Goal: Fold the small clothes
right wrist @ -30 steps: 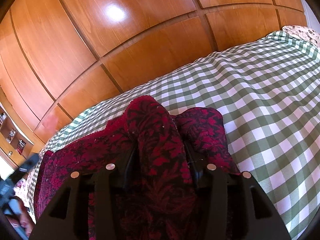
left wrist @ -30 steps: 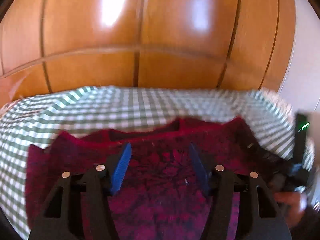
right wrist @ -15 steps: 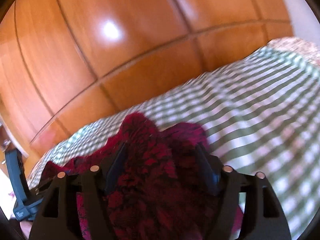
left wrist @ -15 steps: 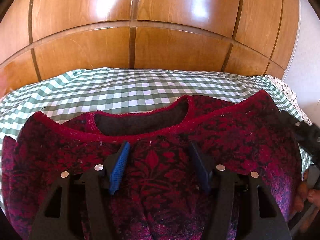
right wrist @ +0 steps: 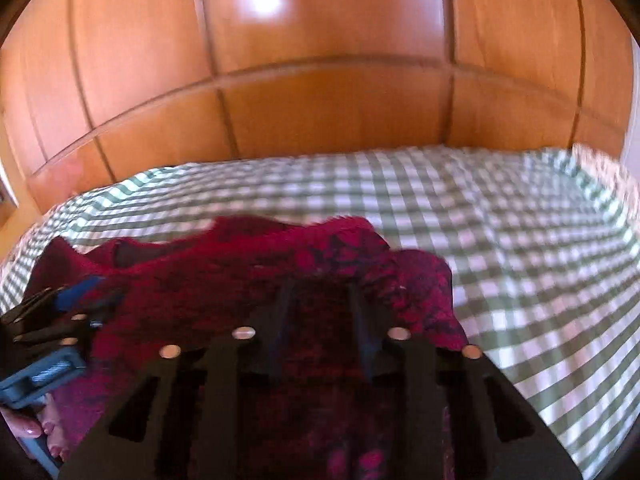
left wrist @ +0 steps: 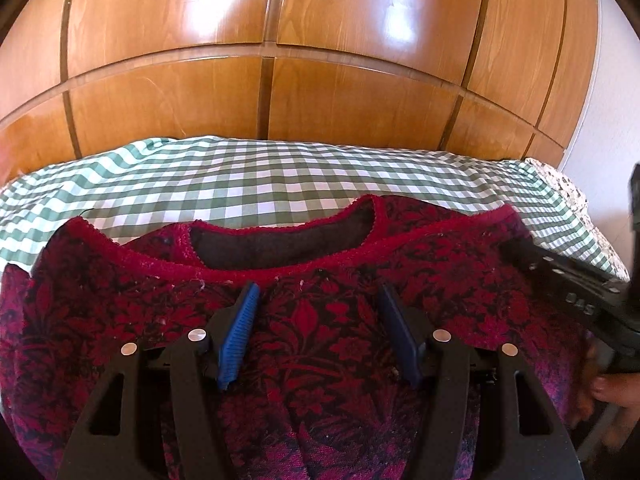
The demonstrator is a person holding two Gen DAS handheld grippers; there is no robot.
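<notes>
The left hand-held gripper [left wrist: 316, 332] hangs over the chest of the red patterned sweater [left wrist: 328, 340], its blue-padded jaws spread wide and gripping nothing; the knit lies beneath them, collar toward the far side. The sweater is spread across the near part of the bed [left wrist: 280, 176], front up, with the neckline open. To the right, the right hand-held gripper [right wrist: 320, 320] has its jaws narrowed around a bunched fold at the sweater's right shoulder or sleeve, though blur makes it hard to say whether the cloth is truly pinched. The step in hand looks like bringing that side inward for a first fold. Next, the right side likely needs carrying across toward the middle while the left pins or smooths the chest. The bed wears a green-and-white checked cover, and behind it runs a glossy wooden wardrobe [left wrist: 320, 60], with a pale wall [left wrist: 616, 100] at far right
</notes>
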